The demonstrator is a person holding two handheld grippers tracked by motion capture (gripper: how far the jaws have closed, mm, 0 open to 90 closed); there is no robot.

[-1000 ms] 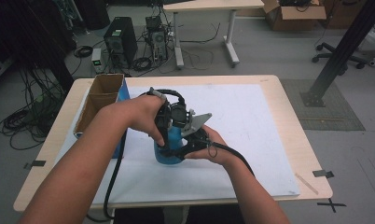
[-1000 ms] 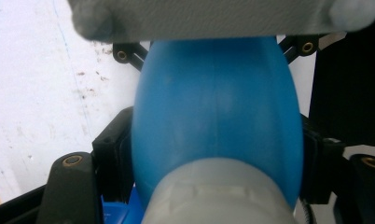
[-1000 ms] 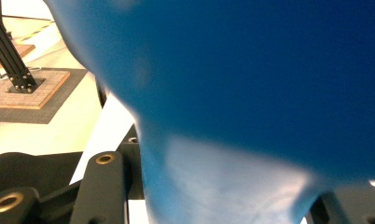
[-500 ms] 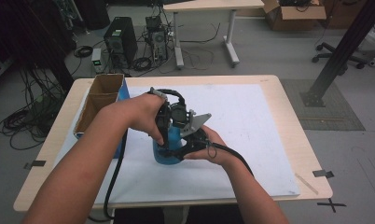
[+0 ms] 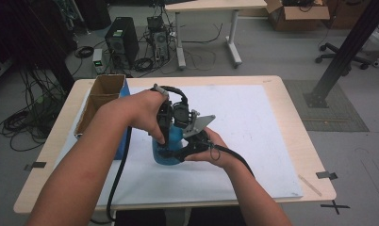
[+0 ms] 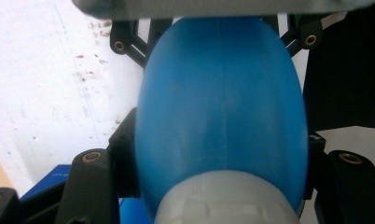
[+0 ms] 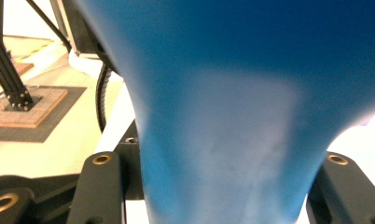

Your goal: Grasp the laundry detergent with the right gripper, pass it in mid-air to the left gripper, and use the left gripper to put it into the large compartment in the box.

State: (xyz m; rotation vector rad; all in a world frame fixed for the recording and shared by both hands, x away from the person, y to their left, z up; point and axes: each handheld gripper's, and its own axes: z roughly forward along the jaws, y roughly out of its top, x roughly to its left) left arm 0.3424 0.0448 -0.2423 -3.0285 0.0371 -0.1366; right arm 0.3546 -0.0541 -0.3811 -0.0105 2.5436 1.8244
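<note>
A blue plastic bottle [image 5: 168, 151] stands on the white sheet near the table's middle, and both hands crowd around it. My left gripper [image 5: 171, 134] comes down from above and is shut on the bottle's upper part. In the left gripper view the white cap [image 6: 227, 200] sits between its jaws, with the blue body [image 6: 223, 102] beyond. My right gripper [image 5: 180, 151] reaches in from the right, low on the bottle. The blue body [image 7: 232, 116] fills the gap between its jaws, which have just been opening a little.
An open cardboard box [image 5: 100, 101] with a blue panel [image 5: 125, 89] beside it stands at the table's left. The white sheet [image 5: 253, 122] covers most of the wooden table [image 5: 300, 141]. A black cable [image 5: 117, 183] trails off the front edge.
</note>
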